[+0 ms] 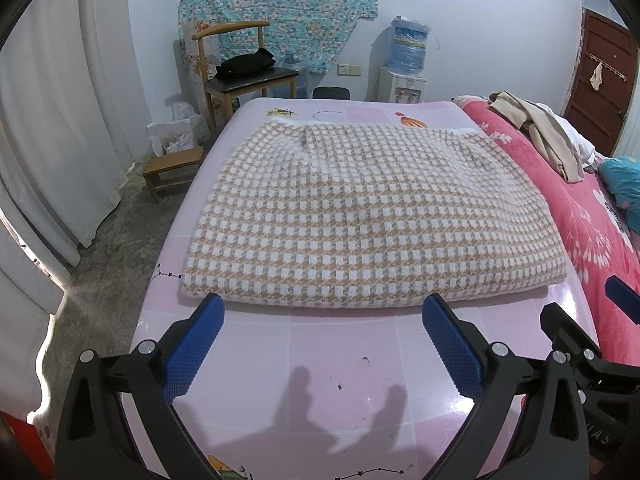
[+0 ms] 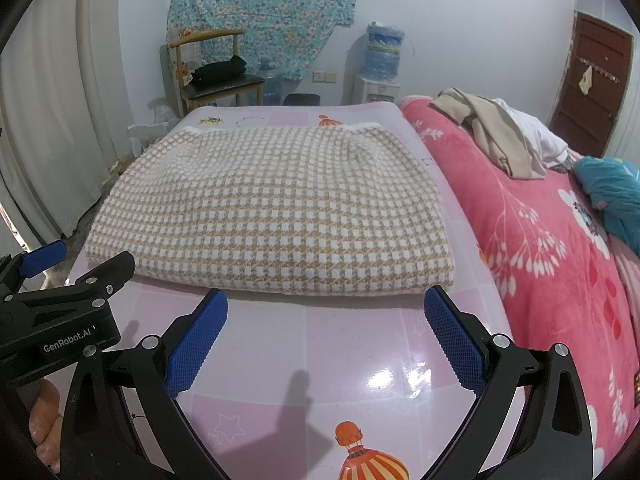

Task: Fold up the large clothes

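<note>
Garment: a checked tan-and-white knit [image 1: 368, 216], folded into a thick rectangle, lay flat on the pink table [image 1: 340, 360], its near folded edge facing both cameras and its far edge showing a white trim.
Left gripper [image 1: 322, 306]: jaws spread wide, blue pads empty, tips just short of the garment's near edge, above the bare tabletop.
Right gripper [image 2: 326, 300]: jaws likewise spread wide and holding nothing, tips close to the near edge toward its right corner; whether they touched the cloth could not be told.
Hand: fingers [image 2: 42, 420] visible at the lower left of the right wrist view, under the left gripper's body.
Table surface: glossy pink squares with a printed balloon [image 2: 366, 456] and stars.
Beside the table: a pink floral blanket [image 2: 552, 280] to the right, carrying beige clothing [image 2: 484, 132] and a teal cloth [image 2: 616, 192].
Background: a wooden chair [image 1: 240, 68] with a black item on its seat, a water dispenser [image 1: 404, 76], a floral wall hanging [image 1: 280, 8], a brown door [image 1: 600, 80], white curtains [image 1: 60, 120].
</note>
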`<state>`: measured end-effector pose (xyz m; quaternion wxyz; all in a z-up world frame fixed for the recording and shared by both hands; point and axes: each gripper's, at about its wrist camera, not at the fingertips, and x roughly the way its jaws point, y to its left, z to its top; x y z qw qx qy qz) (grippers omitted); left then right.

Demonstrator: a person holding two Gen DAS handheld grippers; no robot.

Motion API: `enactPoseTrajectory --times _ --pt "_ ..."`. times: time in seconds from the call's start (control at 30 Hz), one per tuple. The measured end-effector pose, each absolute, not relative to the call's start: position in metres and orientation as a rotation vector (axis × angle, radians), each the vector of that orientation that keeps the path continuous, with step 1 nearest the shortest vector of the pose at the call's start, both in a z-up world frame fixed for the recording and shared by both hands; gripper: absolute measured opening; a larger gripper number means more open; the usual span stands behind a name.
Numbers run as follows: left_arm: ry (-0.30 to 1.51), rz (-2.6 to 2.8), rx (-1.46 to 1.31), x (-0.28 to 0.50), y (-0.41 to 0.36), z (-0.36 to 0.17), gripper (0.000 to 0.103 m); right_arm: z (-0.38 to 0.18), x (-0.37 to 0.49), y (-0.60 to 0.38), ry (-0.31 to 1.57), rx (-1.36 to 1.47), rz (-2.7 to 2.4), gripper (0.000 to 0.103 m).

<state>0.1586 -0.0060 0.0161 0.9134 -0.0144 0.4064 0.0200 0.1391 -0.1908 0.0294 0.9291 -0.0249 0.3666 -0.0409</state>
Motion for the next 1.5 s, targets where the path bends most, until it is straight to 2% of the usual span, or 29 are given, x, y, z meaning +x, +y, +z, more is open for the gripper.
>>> enactPoseTrajectory --times 1.5 --pt "0.835 0.041 -0.032 0.1573 -0.005 0.0159 0.098 0.0312 0.1378 -0.1929 0.751 -0.055 -0.077 0.095"
